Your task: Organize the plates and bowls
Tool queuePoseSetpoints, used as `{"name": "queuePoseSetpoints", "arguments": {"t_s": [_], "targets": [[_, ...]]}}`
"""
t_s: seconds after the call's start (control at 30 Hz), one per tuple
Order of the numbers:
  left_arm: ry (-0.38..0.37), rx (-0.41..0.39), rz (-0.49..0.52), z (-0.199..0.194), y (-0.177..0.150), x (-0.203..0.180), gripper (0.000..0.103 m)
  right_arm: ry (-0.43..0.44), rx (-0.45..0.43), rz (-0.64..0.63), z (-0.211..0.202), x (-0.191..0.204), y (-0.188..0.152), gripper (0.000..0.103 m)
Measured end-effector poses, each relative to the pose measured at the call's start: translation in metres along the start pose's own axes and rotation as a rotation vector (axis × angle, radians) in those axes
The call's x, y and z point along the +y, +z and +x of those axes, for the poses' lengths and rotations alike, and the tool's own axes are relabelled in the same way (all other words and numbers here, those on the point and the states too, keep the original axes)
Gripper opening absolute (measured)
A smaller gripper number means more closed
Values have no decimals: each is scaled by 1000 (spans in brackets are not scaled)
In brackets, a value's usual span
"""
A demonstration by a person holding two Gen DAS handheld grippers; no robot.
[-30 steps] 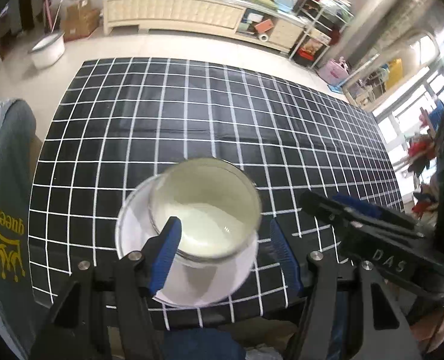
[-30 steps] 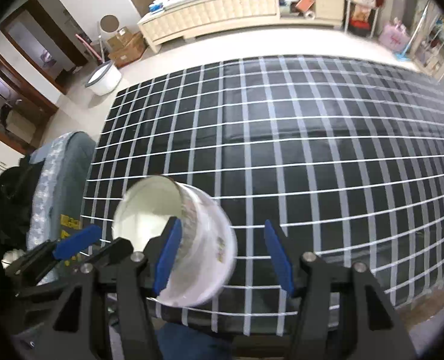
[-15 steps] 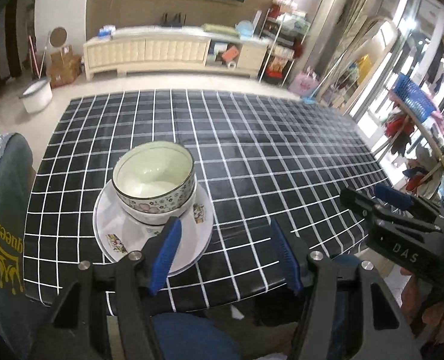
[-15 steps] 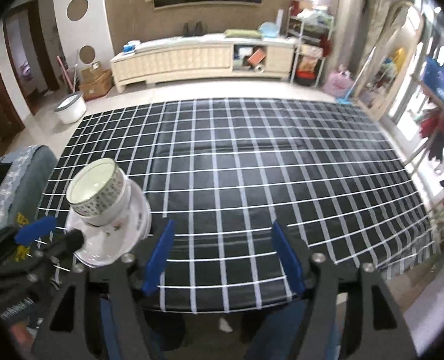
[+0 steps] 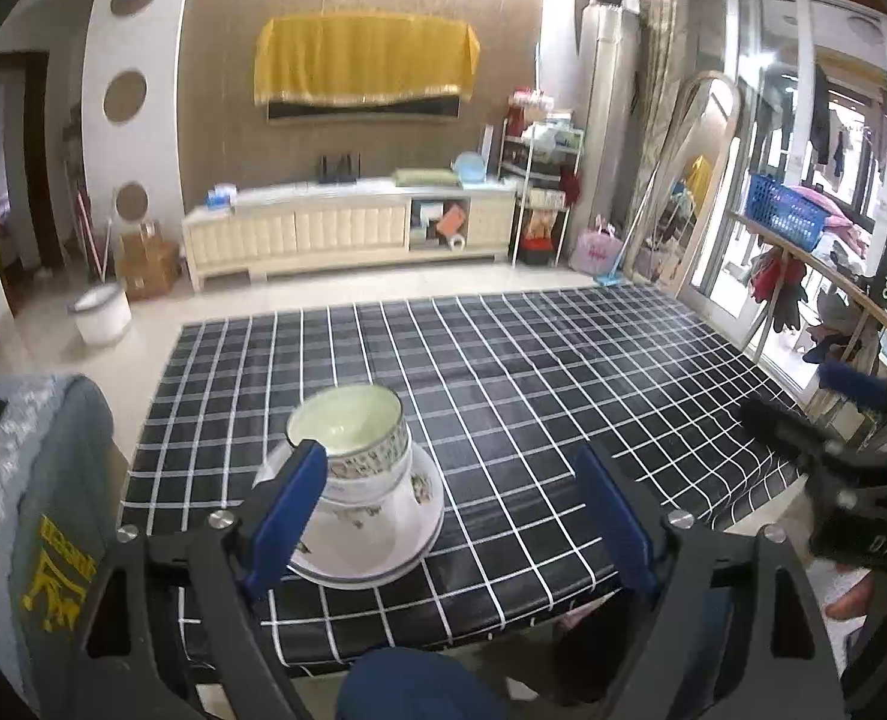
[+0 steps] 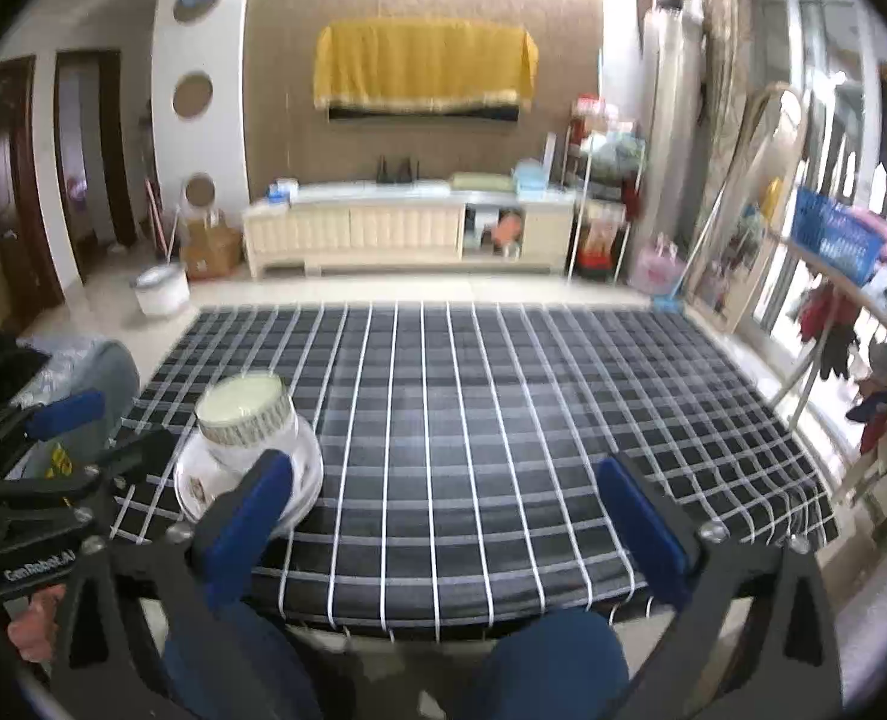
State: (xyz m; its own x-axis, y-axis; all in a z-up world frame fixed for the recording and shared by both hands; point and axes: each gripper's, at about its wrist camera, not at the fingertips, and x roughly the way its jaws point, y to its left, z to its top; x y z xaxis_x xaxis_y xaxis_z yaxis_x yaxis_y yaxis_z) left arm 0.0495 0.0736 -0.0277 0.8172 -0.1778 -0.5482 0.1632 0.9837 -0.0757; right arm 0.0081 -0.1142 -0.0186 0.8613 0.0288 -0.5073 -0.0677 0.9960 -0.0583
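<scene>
Two stacked patterned bowls (image 5: 353, 438) sit on a white flowered plate (image 5: 383, 534) near the front left corner of the black checked table (image 5: 533, 396). My left gripper (image 5: 452, 510) is open and empty, held back off the table's front edge, with the stack just beyond its left finger. My right gripper (image 6: 452, 516) is open and empty, also off the front edge; the bowls (image 6: 245, 414) and plate (image 6: 203, 480) lie to its left. The left gripper's body (image 6: 41, 468) shows at the left of the right wrist view.
A chair back with a grey cover (image 5: 41, 510) stands left of the table. The right gripper (image 5: 851, 450) shows at the right of the left wrist view. A drying rack with clothes (image 6: 851, 324) stands right of the table. My knees (image 6: 563, 654) are below the front edge.
Both grippers have pulled back and up from the stack on the plate. They now stand off the table's front edge, and the room beyond has come into view.
</scene>
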Motion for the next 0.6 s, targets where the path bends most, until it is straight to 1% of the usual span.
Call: {"name": "queuePoseSetpoints", "arguments": {"t_s": [0.03,0.07,0.13,0.23,0.33,0.47,0.5,0.6], "targets": [[-6,-4,11,-4,1,-3,89,-16,-34,-2,-7,2,0,103],[-15,-6,23,-8,0,-4,96,-34,-72,-7,-16,4,1,103],[-14,-14,23,-13,1,-4,103,-67,-120,-27,-28,8,2,103],[-20,-50,28,-21,-1,-4,103,-86,-130,-42,-36,11,0,103],[-22,-51,27,-27,-4,-7,103,-70,-124,-21,-38,8,-2,103],[-18,-56,30,-32,-6,-9,103,-50,-102,-31,-40,9,-12,103],[-19,-55,31,-33,-6,-11,103,-32,-104,-20,-40,8,-13,103],[-8,-57,25,-33,-9,-11,103,-27,-116,1,-45,6,-18,103]]}}
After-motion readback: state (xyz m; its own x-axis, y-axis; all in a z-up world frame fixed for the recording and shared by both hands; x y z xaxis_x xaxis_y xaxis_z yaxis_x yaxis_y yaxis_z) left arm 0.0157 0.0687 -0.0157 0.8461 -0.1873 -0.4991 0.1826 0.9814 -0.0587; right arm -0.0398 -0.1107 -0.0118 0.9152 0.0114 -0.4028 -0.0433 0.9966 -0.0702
